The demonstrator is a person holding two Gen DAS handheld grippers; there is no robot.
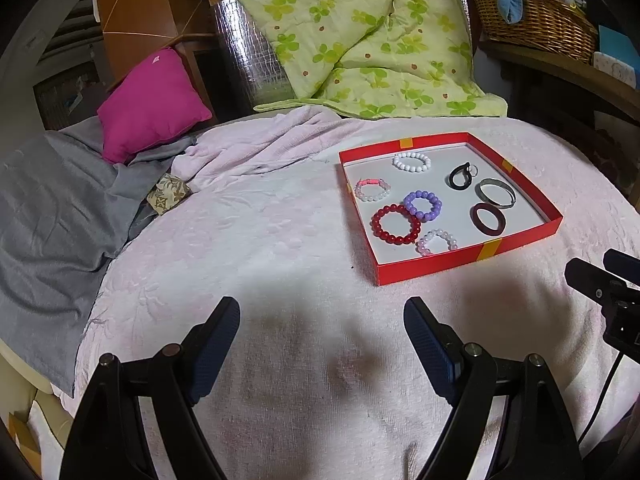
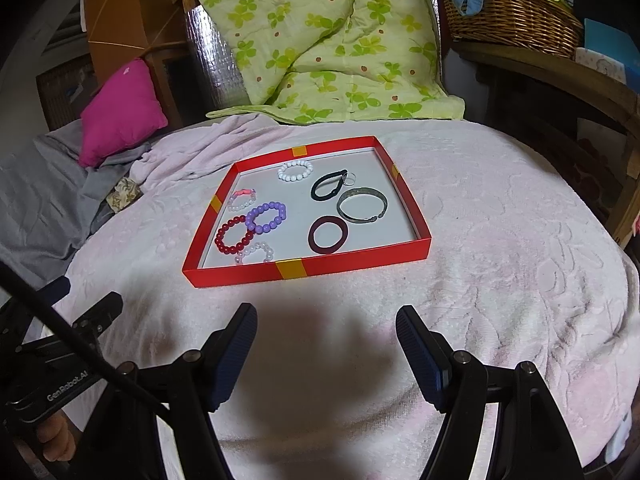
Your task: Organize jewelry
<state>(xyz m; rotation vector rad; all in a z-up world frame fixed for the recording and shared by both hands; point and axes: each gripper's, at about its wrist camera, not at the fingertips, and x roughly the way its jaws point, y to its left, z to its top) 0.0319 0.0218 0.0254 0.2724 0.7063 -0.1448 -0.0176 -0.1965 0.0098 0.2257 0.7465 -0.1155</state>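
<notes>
On the bed, a pale pink blanket covers most of the surface, with a green clover-print quilt heaped at its far edge and a magenta pillow on grey cloth to the left. Near the middle of the blanket sits a shallow red tray with a white floor. Inside it lie eight pieces: a metal bangle, a dark red ring bangle, a black loop, a red bead bracelet, a purple bead bracelet, a white bead bracelet, and two small pale bead bracelets, one at the left wall and one at the near wall.

Left hand-held gripper hangs over bare blanket, left of the tray, jaws wide, holding and touching nothing. Right hand-held gripper hangs just before the tray's near wall, jaws likewise wide and empty.
</notes>
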